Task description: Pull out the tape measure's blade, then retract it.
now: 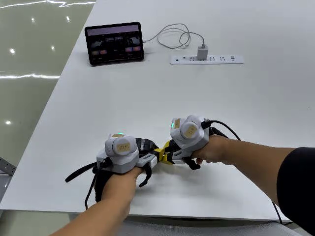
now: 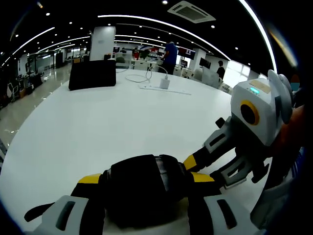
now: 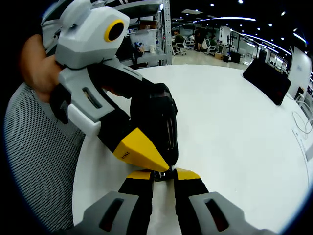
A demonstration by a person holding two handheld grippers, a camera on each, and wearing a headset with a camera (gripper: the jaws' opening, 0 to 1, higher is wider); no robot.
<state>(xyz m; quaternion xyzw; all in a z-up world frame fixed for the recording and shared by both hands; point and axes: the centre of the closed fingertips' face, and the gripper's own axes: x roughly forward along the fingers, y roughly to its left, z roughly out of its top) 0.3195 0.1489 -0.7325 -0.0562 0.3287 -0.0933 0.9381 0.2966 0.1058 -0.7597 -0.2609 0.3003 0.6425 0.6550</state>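
Note:
The black tape measure (image 1: 143, 146) lies near the white table's front edge. My left gripper (image 1: 153, 153) is shut on it. In the left gripper view its body (image 2: 144, 198) fills the space between the yellow-tipped jaws of the left gripper (image 2: 145, 177). My right gripper (image 1: 166, 153) meets it from the right. In the right gripper view the right gripper (image 3: 164, 175) is shut on the small blade tip at the case's mouth, just below the tape measure (image 3: 159, 115). One yellow finger (image 3: 141, 147) of the left gripper presses the case's side. No length of blade shows.
A tablet (image 1: 114, 43) stands at the table's far left. A white power strip (image 1: 206, 59) with a charger (image 1: 202, 51) and looped cable lies at the far middle. A black strap (image 1: 78, 173) trails left of the left gripper. The table's front edge (image 1: 147, 210) is close.

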